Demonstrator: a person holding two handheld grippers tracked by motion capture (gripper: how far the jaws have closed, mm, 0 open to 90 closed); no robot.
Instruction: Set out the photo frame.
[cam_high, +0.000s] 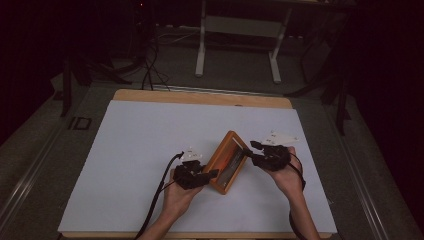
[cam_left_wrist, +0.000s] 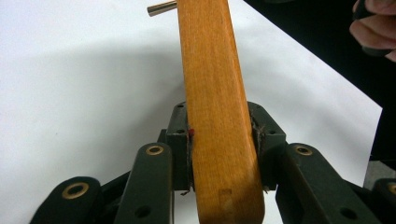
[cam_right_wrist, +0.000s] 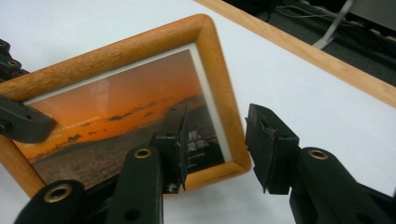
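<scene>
A wooden picture frame (cam_high: 227, 161) with an orange sunset photo stands tilted on its edge above the white mat. My left gripper (cam_high: 212, 173) is shut on the frame's near-left side. In the left gripper view both pads press the wooden rail (cam_left_wrist: 217, 116), and the gripper (cam_left_wrist: 222, 135) grips it from both sides. My right gripper (cam_high: 252, 150) is at the frame's right side, open. In the right gripper view its jaws (cam_right_wrist: 215, 135) stand apart around a corner of the frame (cam_right_wrist: 126, 60) without pressing it. The left gripper (cam_right_wrist: 21, 123) shows on the frame's left side there.
The white mat (cam_high: 150, 145) covers a wooden table (cam_high: 200, 97) with free room to the left and back. A small brass-coloured peg (cam_left_wrist: 161, 8) sticks out near the frame's far end. A grey metal stand (cam_high: 237, 45) and cables lie on the dark floor beyond.
</scene>
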